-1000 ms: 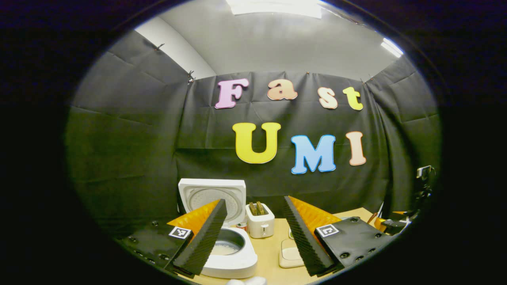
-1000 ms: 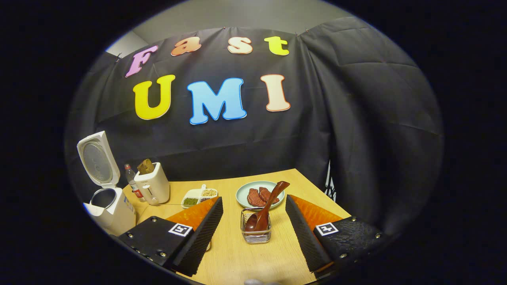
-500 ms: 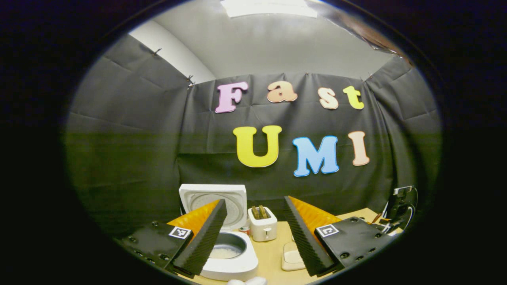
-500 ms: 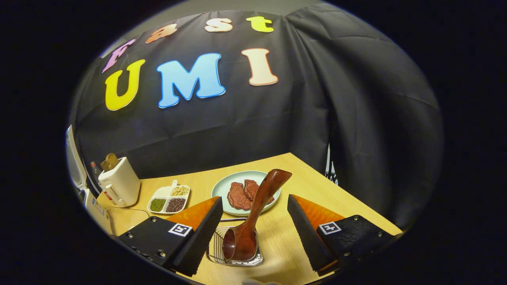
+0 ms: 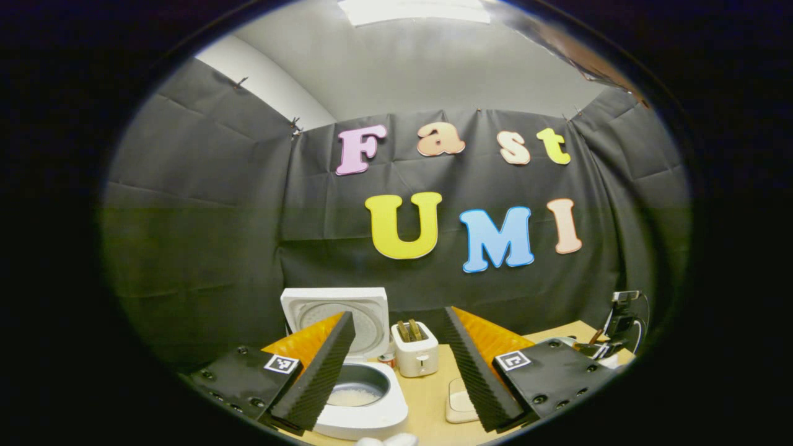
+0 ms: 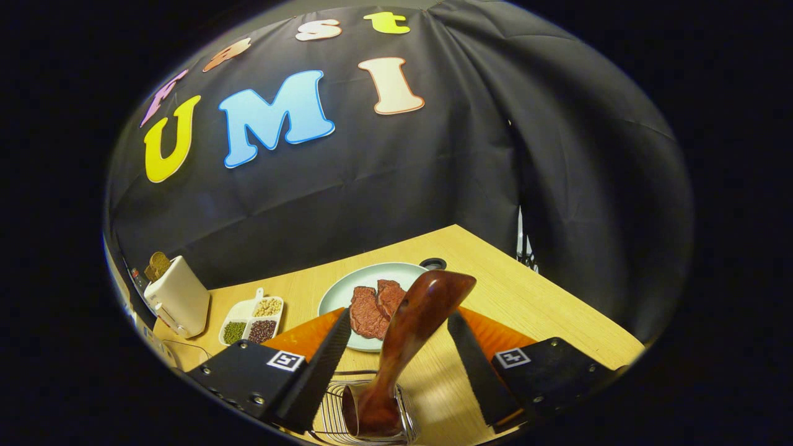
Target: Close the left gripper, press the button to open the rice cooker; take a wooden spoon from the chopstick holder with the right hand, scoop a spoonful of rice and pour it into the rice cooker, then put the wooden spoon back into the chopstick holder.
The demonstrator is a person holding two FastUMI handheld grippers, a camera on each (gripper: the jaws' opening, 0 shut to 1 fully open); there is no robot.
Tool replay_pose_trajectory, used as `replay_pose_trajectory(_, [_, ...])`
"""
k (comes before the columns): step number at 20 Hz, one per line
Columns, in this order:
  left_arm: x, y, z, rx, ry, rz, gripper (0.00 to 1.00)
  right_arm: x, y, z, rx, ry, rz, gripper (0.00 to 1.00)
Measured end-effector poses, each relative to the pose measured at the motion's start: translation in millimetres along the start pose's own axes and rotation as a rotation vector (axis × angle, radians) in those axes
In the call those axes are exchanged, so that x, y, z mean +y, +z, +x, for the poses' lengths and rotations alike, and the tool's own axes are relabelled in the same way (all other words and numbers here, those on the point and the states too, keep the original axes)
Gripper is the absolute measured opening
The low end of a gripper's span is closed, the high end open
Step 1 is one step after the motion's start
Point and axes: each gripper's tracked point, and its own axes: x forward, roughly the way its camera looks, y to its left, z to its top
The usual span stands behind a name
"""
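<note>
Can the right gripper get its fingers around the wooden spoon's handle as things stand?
Probably yes: the right gripper is open, and the wooden spoon leans up out of the chopstick holder, its handle between the fingers with nothing in between.

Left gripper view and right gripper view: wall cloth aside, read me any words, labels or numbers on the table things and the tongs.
No readable text.
Black-and-white square marker on the left tongs: a pattern, no words.
Black-and-white square marker on the right tongs: a pattern, no words.
White boxy toaster: front marks too small to read.
</note>
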Motion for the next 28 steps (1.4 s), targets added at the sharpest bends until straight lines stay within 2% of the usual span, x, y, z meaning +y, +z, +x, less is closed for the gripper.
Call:
replay_pose_trajectory(1, [-1,0,2,0.002,0.001,0.002,0.99,-1,3,-1,-0.005,0.002,0.002,0.89])
replay_pose_trajectory(4, [0,-1,2,0.000,-0.001,0.005,0.99,7,5,-5,0.027,0.036,0.057,0.27])
replay_pose_trajectory(5, [1,-1,2,0.001,0.002,0.005,1.00,5,2,-2,0.022,0.029,0.040,0.23])
replay_pose_trajectory(11, [6,-4,0,0.004,0.007,-0.001,0.99,15,10,-14,-0.014,0.034,-0.025,0.23])
replay_pose_trajectory(18, [26,-10,-4,0.000,0.024,-0.036,1.00,58,71,-59,-0.147,0.076,-0.177,0.23])
replay_pose_trajectory(22, [44,-24,-7,0.007,0.050,-0.033,1.00,106,115,-99,-0.230,0.104,-0.289,0.23])
replay_pose_trajectory(24, [56,-31,-9,0.010,0.066,-0.033,1.00,141,133,-122,-0.273,0.142,-0.342,0.23])
replay_pose_trajectory(28, [71,-42,-14,0.015,0.091,-0.026,0.99,213,136,-156,-0.321,0.223,-0.429,0.23])
